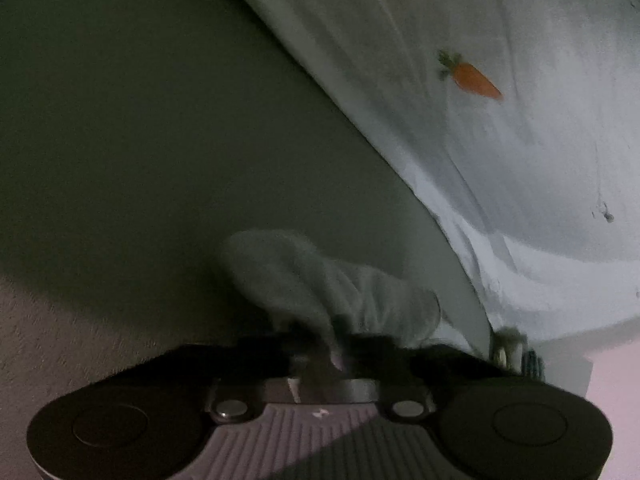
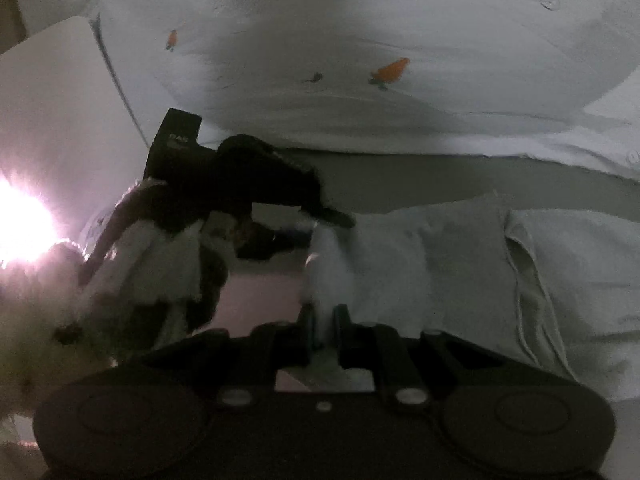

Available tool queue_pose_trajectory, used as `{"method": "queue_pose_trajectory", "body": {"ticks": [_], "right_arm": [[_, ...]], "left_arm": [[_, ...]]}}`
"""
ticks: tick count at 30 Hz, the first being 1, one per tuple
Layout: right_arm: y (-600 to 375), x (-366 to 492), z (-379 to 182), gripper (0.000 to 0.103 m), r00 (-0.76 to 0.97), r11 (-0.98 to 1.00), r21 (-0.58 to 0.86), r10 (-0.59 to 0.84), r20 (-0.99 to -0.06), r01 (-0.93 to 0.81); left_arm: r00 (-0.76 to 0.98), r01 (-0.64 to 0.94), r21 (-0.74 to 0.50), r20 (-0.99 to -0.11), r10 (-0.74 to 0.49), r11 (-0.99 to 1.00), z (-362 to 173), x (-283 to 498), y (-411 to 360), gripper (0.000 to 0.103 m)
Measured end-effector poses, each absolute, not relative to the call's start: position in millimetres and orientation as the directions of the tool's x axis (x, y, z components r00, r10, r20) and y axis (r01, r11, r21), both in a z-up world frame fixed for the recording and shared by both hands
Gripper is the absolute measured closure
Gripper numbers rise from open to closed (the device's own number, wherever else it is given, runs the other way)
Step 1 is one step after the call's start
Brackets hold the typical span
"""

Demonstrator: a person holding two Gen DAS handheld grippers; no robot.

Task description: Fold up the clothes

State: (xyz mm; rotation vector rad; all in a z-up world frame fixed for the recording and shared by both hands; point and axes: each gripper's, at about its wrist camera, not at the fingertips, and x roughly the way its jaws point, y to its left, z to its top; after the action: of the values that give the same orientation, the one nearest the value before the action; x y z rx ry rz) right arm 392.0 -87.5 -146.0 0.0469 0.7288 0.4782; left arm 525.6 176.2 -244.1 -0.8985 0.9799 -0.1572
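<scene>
Between both claws hangs a pale grey-green cotton garment, its long axis stretching rightward from the right gripper, which is pinched closed on one edge. Close by to the left, the left gripper is clamped on another bunched edge. Beyond lies a white carrot-print bedsheet, with open grey surface between.

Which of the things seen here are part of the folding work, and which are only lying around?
Part of the job:
- grey garment, pinched by both grippers
- left gripper, shut on its cloth
- right gripper, shut on its cloth

Just lying about:
- carrot-print sheet
- green surface under the garment
- bright light at the left
</scene>
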Motion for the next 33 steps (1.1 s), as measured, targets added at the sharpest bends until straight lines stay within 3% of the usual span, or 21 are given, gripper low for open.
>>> {"method": "queue_pose_trajectory", "body": {"ticks": [4, 6, 8, 16, 18, 23, 25, 29, 33], "right_arm": [[-76.5, 390.6, -154.1, 0.083, 0.630, 0.894, 0.167, 0.416, -0.656, -0.416], [-67.2, 389.0, -156.5, 0.068, 0.622, 0.888, 0.142, 0.414, -0.664, -0.438], [-54.4, 388.5, -159.2, 0.059, 0.621, 0.877, 0.116, 0.417, -0.664, -0.465], [-10.9, 396.2, -172.8, 0.044, 0.630, 0.864, 0.020, 0.383, -0.675, -0.503], [-1.6, 397.2, -177.9, 0.036, 0.644, 0.870, -0.007, 0.360, -0.675, -0.494], [20.2, 399.2, -194.8, 0.034, 0.687, 0.880, -0.115, 0.272, -0.674, -0.461], [24.8, 401.0, -200.4, 0.045, 0.696, 0.875, -0.155, 0.244, -0.675, -0.458], [2.4, 406.6, -200.0, 0.094, 0.666, 0.899, -0.065, 0.272, -0.695, -0.434], [-43.1, 407.0, -172.8, 0.095, 0.661, 0.905, 0.121, 0.384, -0.645, -0.408]], "left_arm": [[0.611, -0.205, -0.693, -0.642, -0.463, 0.691, -224.6, 522.7, 165.9, 0.097], [0.617, -0.192, -0.700, -0.631, -0.470, 0.687, -217.9, 523.9, 163.6, 0.097], [0.619, -0.187, -0.708, -0.623, -0.477, 0.681, -212.6, 524.7, 163.1, 0.097], [0.602, -0.153, -0.715, -0.615, -0.510, 0.682, -198.1, 528.7, 156.4, 0.097], [0.597, -0.145, -0.719, -0.611, -0.519, 0.680, -195.2, 530.3, 154.4, 0.097], [0.593, -0.140, -0.713, -0.616, -0.518, 0.687, -191.6, 532.5, 153.9, 0.097], [0.594, -0.146, -0.714, -0.617, -0.517, 0.684, -191.3, 533.5, 156.9, 0.097], [0.605, -0.153, -0.724, -0.607, -0.516, 0.673, -190.9, 531.9, 159.6, 0.098], [0.627, -0.146, -0.732, -0.588, -0.510, 0.665, -173.0, 534.3, 147.5, 0.098]]}}
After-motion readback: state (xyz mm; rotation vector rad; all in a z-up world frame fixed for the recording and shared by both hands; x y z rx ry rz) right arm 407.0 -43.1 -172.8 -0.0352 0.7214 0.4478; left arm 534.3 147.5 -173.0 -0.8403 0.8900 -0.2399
